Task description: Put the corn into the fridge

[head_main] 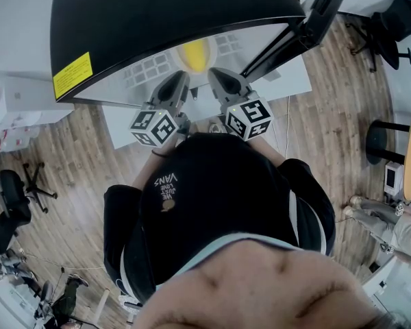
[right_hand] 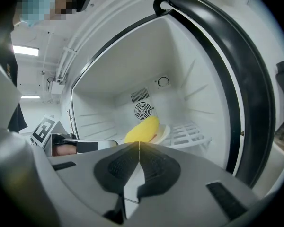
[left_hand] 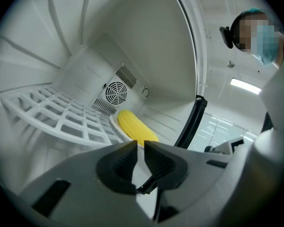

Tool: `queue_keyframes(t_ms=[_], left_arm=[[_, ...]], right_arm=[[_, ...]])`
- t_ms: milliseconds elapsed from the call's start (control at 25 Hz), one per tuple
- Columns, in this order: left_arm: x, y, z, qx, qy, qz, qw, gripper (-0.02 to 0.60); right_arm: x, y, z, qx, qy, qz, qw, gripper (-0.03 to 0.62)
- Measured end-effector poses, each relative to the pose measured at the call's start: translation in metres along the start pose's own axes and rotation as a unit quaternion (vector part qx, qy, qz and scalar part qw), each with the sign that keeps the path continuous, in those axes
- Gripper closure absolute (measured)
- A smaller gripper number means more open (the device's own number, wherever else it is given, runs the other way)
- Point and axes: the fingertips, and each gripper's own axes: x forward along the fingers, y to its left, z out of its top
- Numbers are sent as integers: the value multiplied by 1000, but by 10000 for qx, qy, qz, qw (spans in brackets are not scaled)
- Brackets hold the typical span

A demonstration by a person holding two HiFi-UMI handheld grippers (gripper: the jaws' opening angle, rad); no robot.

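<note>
The right gripper [right_hand: 139, 143] had its jaws pressed flat together with nothing between them. The left gripper [left_hand: 139, 144] had its jaws a narrow gap apart, and they too were empty. Both pointed nearly level into the open fridge [left_hand: 146, 41]. The head view showed them side by side at its mouth, each with its marker cube [head_main: 154, 127] nearest the camera. Neither touched anything, which suited hands whose carrying looked finished.

Just beyond the tips lay the corn [left_hand: 135, 126], a yellow cob resting lengthwise on a white plate [right_hand: 164, 132]. The plate sat on the white shelf [left_hand: 61, 119], a slatted rack, toward the back of the compartment and in front of the round fan grille [left_hand: 116, 92] in the rear wall. The plate probably served to keep the cob from rolling along the slats. Set that deep, the cob also lay well clear of the opening.

The black frame [right_hand: 236, 84] curved round that opening, and the room's ceiling lights showed past it, so the fridge stood wide open. By my reading the corn was already where the task wanted it. What remained, if anything, was to draw both grippers straight back and shut the fridge. The risk looked small: a gripper might catch the plate's rim on the way out and drag the cob forward.
</note>
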Motion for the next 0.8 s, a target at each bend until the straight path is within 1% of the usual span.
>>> queue_keyframes(t_ms=[800], left_arm=[[8, 13, 9, -43, -70, 131, 9999, 529]], right_arm=[[26, -6, 14, -101, -93, 227, 9996, 580]])
